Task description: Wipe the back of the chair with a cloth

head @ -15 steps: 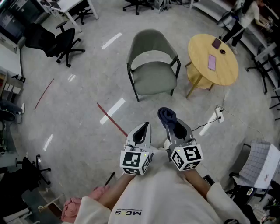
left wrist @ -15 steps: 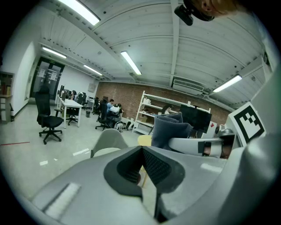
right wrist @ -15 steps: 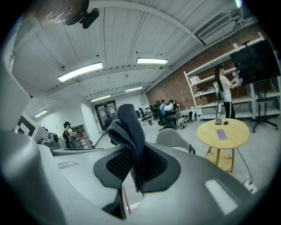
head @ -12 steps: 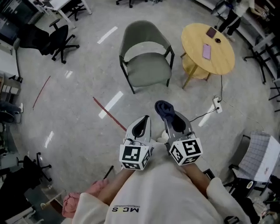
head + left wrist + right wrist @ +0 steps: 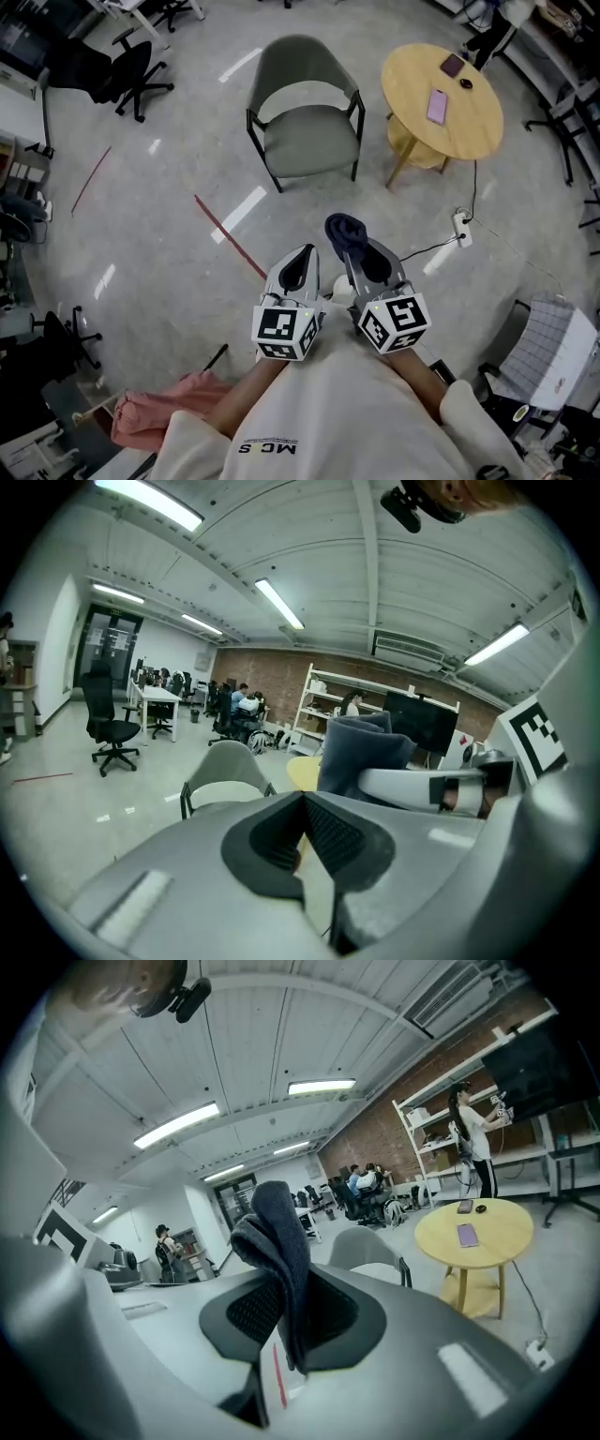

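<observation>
The chair (image 5: 305, 112) has drifted left, still well ahead of the right hand-held gripper (image 5: 350, 247) clamping the dark cloth (image 5: 343, 228); left hand-held gripper (image 5: 302, 260) closed, empty. No wiping yet.

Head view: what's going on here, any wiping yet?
A person holds a gripper in each hand. The right gripper is shut on a dark blue cloth. The left gripper is shut and empty. Both are held close to the body, well short of the grey-green padded chair, which stands on the floor beside a round wooden table. Wiping has not begun: the cloth is not touching the chair's back.
</observation>
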### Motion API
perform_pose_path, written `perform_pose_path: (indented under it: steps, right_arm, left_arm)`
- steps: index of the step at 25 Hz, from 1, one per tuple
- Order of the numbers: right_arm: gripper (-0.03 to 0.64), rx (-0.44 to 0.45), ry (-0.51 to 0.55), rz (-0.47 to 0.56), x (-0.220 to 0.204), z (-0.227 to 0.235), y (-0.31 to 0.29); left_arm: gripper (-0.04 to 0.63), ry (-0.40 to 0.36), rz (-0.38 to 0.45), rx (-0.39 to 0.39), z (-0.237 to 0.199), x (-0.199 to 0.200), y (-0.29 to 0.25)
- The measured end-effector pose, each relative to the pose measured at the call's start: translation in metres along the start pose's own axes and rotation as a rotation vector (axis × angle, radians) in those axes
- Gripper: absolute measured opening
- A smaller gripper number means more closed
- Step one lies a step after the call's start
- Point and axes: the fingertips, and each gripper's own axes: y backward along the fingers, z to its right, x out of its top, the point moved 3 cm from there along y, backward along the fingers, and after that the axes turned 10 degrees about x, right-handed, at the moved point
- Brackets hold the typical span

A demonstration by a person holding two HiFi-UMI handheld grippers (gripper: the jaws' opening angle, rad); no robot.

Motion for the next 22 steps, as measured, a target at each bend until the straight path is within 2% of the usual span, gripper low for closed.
perform_pose_path:
  steps: [4,8,12,16,22]
  right_arm:
    - [0.072,-0.008,-0.029,0.0,-0.002,0.024,0.009]
    - [0.072,-0.012,-0.082,-0.026,-0.008,0.037,-0.004]
    - [0.072,-0.014,-0.094,-0.046,0.0,0.044,-0.037]
    - [0.072,-0.036,-0.087,-0.06,0.012,0.059,-0.083]
    - [0.072,-0.155,-0.072,-0.031,0.057,0.098,-0.178]
  left_arm:
    - [0.001,-0.024,-0.025,-0.009,0.018,-0.011,-0.007]
    - [0.001,-0.016,-0.044,0.022,0.007,-0.01,-0.015]
    - [0.001,0.006,-0.067,0.039,-0.017,0.0,-0.037]
    - [0.001,0.014,-0.075,0.014,-0.045,0.019,-0.078]
    - [0.001,-0.023,-0.072,-0.024,-0.109,0.077,-0.169]
